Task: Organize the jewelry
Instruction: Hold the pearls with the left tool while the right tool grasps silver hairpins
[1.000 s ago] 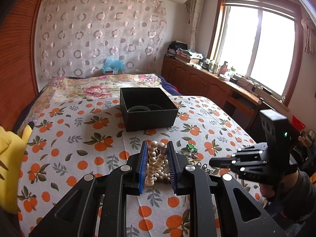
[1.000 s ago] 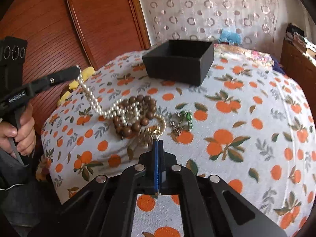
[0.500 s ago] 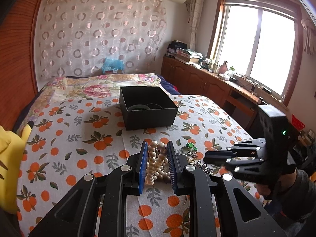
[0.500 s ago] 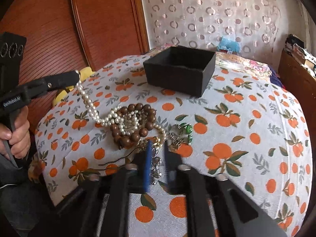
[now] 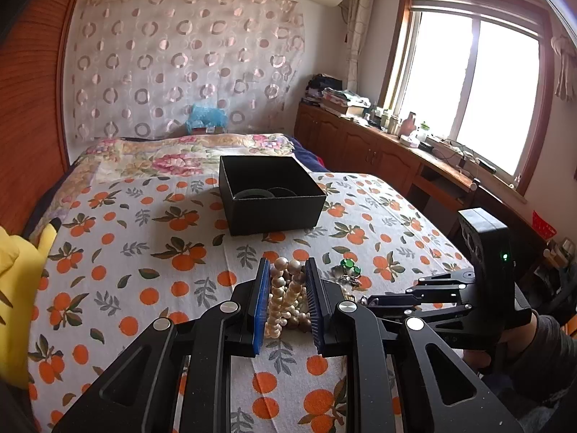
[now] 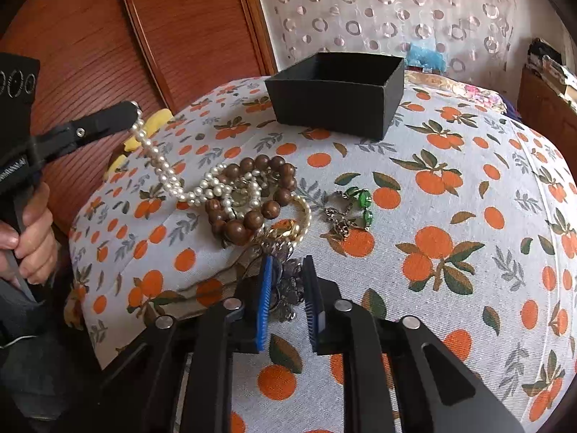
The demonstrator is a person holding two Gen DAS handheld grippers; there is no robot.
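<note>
- The left gripper is held low over the bed; its jaws are narrowed onto a lifted section of the pearl necklace, which is pinched between the blue pads.
- From the right wrist view, the pearl strand is seen stretched from the left gripper's tip down to the jewelry heap on the orange-print bedspread.
- The remainder of the pearl necklace lies tangled with a brown wooden bead bracelet in the heap.
- A gold-toned chain bracelet is noted just beside the brown beads, and a green-stoned piece lies near, to the right.
- The right gripper is pointed down at the near edge of the heap; its jaws are closing, with a dark silver-toned ornament between them. Contact of the pads with it cannot be confirmed, as the piece is small and partly hidden.
- A black open box stands on the bed beyond the heap, well apart from it; dark ring-shaped items are seen inside.
- A yellow plush toy is recorded at the left edge of the bed.
</note>
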